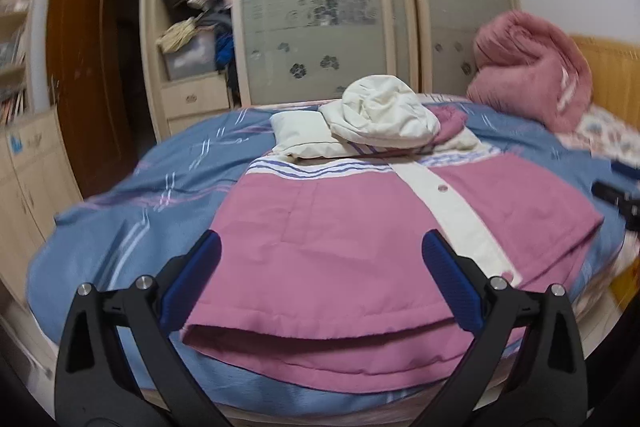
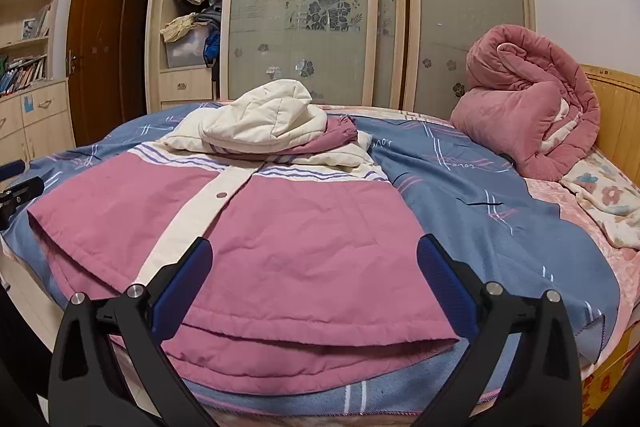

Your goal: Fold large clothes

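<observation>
Bed (image 2: pixel 500 195), one, under a blue patterned cover; it carries everything. Jacket (image 2: pixel 304 243), one, pink with a cream placket and striped yoke, lies front-up across the near half of the bed, hem toward the near edge, hood (image 2: pixel 260 119) bunched at the far end. A sleeve appears folded in under the hood; I cannot tell for the other. Quilt (image 2: pixel 532 107), one, pink, rolled up at the head of the bed, well apart from the jacket.

Hand-held grippers, two. Left hand-held gripper (image 1: pixel 320 275) hovers over the hem's left part, jaws spread wide, holding nothing. Right hand-held gripper (image 2: pixel 314 279) hovers over the hem's right part, equally wide, empty. Snap button (image 2: pixel 221 194) visible on placket: one.

Risks, largest first:
- Hem shows two layers, upper and lower. A shallow pinch likely takes only the top layer; the front would lift and the back stay down, spoiling the fold.
- Padded fabric is bulky and probably slippery; one corner may slip out mid-lift and skew the fold.
- Bunched hood would leave a lump if the body folds over it.
- Jaws may catch the blue cover along with the hem.
</observation>
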`<state>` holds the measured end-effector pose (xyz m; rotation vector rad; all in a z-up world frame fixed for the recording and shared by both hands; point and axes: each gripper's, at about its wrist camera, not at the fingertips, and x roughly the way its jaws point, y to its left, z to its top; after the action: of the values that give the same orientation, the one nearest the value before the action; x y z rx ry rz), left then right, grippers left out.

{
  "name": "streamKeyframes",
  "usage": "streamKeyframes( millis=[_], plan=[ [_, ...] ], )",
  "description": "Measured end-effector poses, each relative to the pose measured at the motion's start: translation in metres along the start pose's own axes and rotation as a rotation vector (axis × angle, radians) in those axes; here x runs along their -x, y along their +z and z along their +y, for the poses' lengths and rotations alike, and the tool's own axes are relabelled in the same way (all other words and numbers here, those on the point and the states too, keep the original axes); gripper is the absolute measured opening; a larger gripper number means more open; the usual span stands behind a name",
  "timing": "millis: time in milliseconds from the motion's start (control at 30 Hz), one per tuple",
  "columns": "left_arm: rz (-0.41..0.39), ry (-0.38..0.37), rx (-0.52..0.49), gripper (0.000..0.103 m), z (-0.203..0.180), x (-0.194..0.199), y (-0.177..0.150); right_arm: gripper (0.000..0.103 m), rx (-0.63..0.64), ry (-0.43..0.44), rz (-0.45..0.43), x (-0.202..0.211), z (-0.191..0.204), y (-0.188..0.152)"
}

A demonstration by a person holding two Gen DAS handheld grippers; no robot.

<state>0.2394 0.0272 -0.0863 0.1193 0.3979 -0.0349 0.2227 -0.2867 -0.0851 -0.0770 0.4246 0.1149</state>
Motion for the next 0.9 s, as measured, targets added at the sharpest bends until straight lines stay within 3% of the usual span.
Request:
streamKeyframes(
  millis=[100,200,267,500,733,900],
  plan=[
    [-0.002,0.014,-0.075,0.101,-0.006,0.003,-0.006,0.102,0.031,0.003,0.010,0.002,-0.001,-0.007],
    [0.005,-0.020,-0.121,0.101,-0.007,0.009,-0.013,0.102,0.101,0.011,0.019,0.004,0.002,-0.015],
    [0.005,-0.054,-0.151,0.101,-0.008,0.014,-0.018,0.102,0.175,0.007,0.013,0.007,0.008,-0.023],
    [0.046,-0.052,-0.240,0.101,-0.016,0.014,-0.035,0.102,0.529,-0.038,0.017,0.014,0.033,-0.068],
    [0.075,-0.046,-0.213,0.101,-0.009,0.007,-0.038,0.102,0.744,-0.087,0.092,-0.003,0.048,-0.111],
    [0.086,-0.055,-0.167,0.101,-0.006,0.002,-0.033,0.102,0.757,-0.087,0.124,-0.012,0.048,-0.117]
  ],
)
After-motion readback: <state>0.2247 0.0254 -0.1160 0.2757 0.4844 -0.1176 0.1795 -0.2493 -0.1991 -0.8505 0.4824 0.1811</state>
